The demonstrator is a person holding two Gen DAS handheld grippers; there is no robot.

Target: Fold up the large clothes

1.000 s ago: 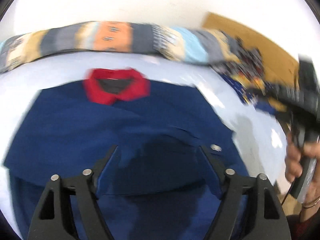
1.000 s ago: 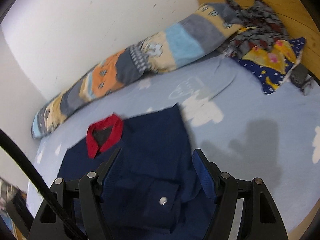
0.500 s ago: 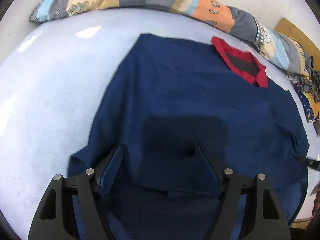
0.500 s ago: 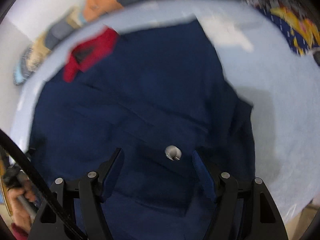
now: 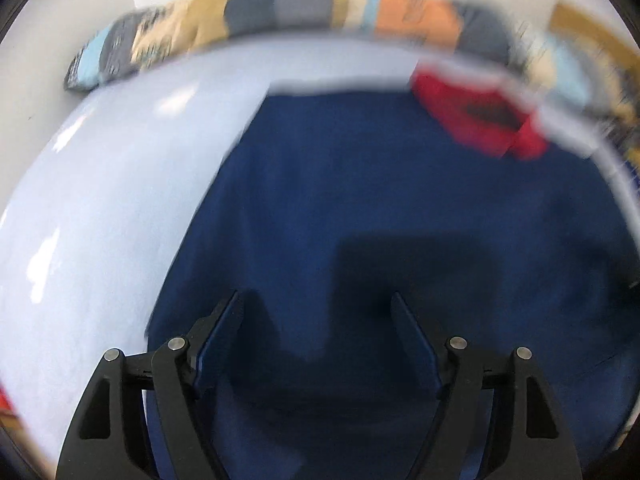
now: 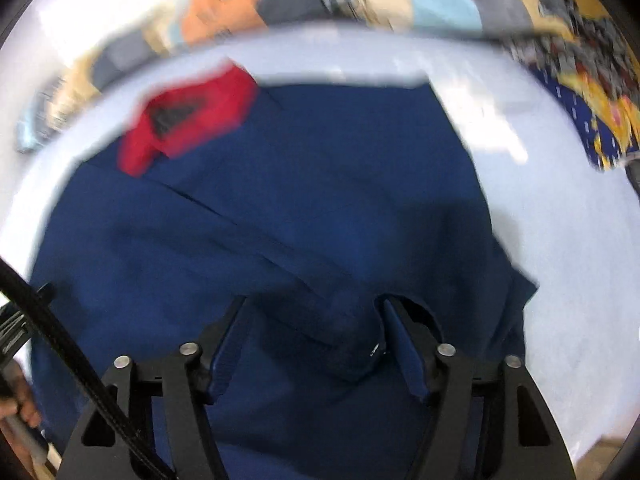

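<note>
A large navy shirt [image 5: 360, 184] with a red collar [image 5: 472, 116] lies spread on a light blue bed sheet [image 5: 100, 200]. My left gripper [image 5: 315, 296] hangs open just above the shirt's lower left part, near its side edge, with only flat cloth under the fingers. In the right wrist view the same shirt [image 6: 300, 184] and collar [image 6: 188, 120] show. My right gripper [image 6: 312, 300] points down at the lower right part. Its jaws are closing around a raised fold with a metal snap [image 6: 376, 348]; the pads do not visibly press it.
A long patchwork pillow [image 5: 280, 12] lies along the white wall behind the shirt. A pile of patterned clothes [image 6: 592, 92] sits at the far right of the bed. A black cable [image 6: 60, 340] and a person's hand [image 6: 20, 404] show at the left.
Both grippers have come down closer to the shirt and tilted more steeply. The right fingers now straddle the fold with the snap and stand a little narrower.
</note>
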